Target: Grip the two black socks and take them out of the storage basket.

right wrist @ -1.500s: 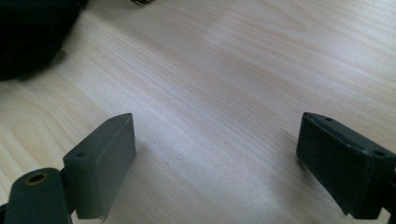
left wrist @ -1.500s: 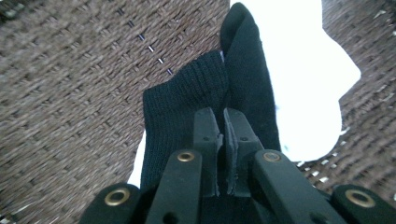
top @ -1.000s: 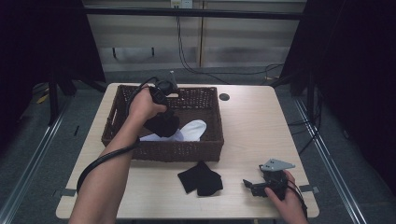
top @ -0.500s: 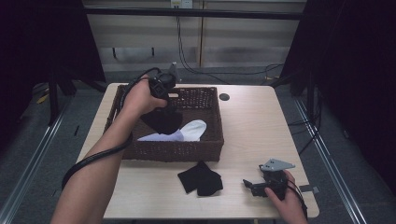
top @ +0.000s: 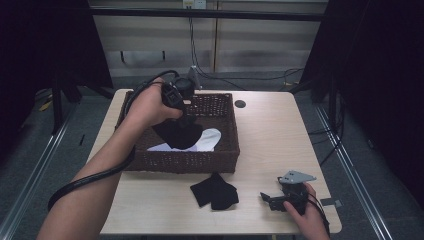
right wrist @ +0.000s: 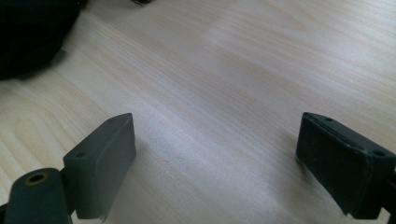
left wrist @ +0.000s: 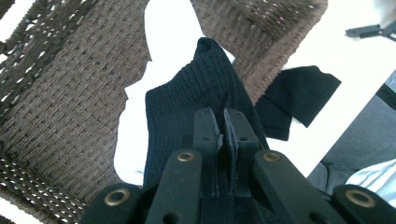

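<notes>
My left gripper hangs over the brown wicker basket, shut on a black sock that dangles above the basket floor. In the left gripper view the ribbed black sock is pinched between the closed jaws. A white sock lies in the basket beneath it. A second black sock lies flat on the table in front of the basket. My right gripper rests low on the table at the front right, open, with bare wood between its fingers.
The wooden table has free room to the right of the basket. A dark round hole sits near the table's back edge. The left gripper's cable loops along the forearm.
My left gripper has lifted the black sock higher out of the basket and moved slightly toward the back. The right gripper has stayed put.
</notes>
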Motion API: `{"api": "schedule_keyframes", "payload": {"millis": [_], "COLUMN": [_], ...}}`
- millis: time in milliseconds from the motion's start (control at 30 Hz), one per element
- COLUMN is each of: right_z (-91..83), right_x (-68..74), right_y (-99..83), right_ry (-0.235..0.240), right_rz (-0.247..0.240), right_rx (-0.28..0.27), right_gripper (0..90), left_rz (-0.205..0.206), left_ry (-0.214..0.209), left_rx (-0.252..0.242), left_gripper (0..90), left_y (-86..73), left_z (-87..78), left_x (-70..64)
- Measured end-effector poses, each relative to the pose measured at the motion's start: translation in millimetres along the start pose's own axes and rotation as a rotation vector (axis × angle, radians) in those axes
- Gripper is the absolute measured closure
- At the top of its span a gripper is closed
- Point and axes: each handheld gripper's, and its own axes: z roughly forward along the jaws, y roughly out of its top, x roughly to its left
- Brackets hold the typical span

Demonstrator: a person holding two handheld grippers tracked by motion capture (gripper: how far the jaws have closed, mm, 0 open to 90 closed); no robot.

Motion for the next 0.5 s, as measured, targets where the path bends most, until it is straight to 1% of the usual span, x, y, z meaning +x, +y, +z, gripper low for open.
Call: {"api": "schedule_keyframes", "payload": {"millis": [67,133,167,200,233,267,300,333,367,400,433,467,500], "right_z": [-0.2,-0.2,-0.1,-0.2,-0.2,-0.2,-0.1,-0.2,-0.2,-0.3,-0.2,-0.2,0.0], "right_x": [0.1,0.1,0.0,0.1,0.1,0.1,0.1,0.1,0.1,0.2,0.1,0.1,0.1], "right_y": [0.0,0.0,0.0,0.0,0.0,0.0,0.0,0.0,0.0,0.0,0.0,0.0,0.0], "right_ry": [-0.003,-0.003,-0.002,-0.003,-0.003,-0.003,-0.002,-0.003,-0.003,-0.003,-0.003,-0.003,-0.003], "right_rz": [0.001,0.0,-0.001,0.0,0.0,0.0,-0.001,0.0,0.0,0.002,0.001,0.0,0.0], "right_rx": [0.001,0.001,0.001,0.002,0.002,0.001,0.001,0.001,0.001,0.002,0.001,0.001,-0.001], "right_gripper": [11.2,11.2,11.2,11.2,11.2,11.2,11.2,11.2,11.2,11.2,11.2,11.2,11.2], "left_rz": [0.021,0.032,0.032,0.056,0.056,0.067,0.079,0.081,0.081,0.097,0.108,0.107,0.116], "left_ry": [-0.002,-0.01,-0.01,-0.026,-0.026,-0.028,-0.029,-0.034,-0.034,-0.041,-0.043,-0.045,-0.045], "left_rx": [0.0,0.001,0.001,0.005,0.005,-0.005,-0.004,-0.01,-0.01,-0.008,-0.005,-0.008,-0.009], "left_gripper": [84.5,84.5,84.5,84.5,84.5,84.5,84.5,84.5,84.5,84.5,84.5,84.5,84.5], "left_y": [-0.2,-0.8,-0.8,-1.8,-1.8,-3.4,-4.2,-5.2,-5.2,-6.6,-7.3,-8.2,-9.2], "left_z": [0.4,1.7,1.7,2.0,2.0,3.5,4.0,5.1,5.1,7.0,8.1,9.6,10.9], "left_x": [-5.4,-11.3,-11.3,-16.0,-16.0,-22.2,-25.4,-29.0,-29.0,-34.8,-36.9,-39.4,-40.9]}}
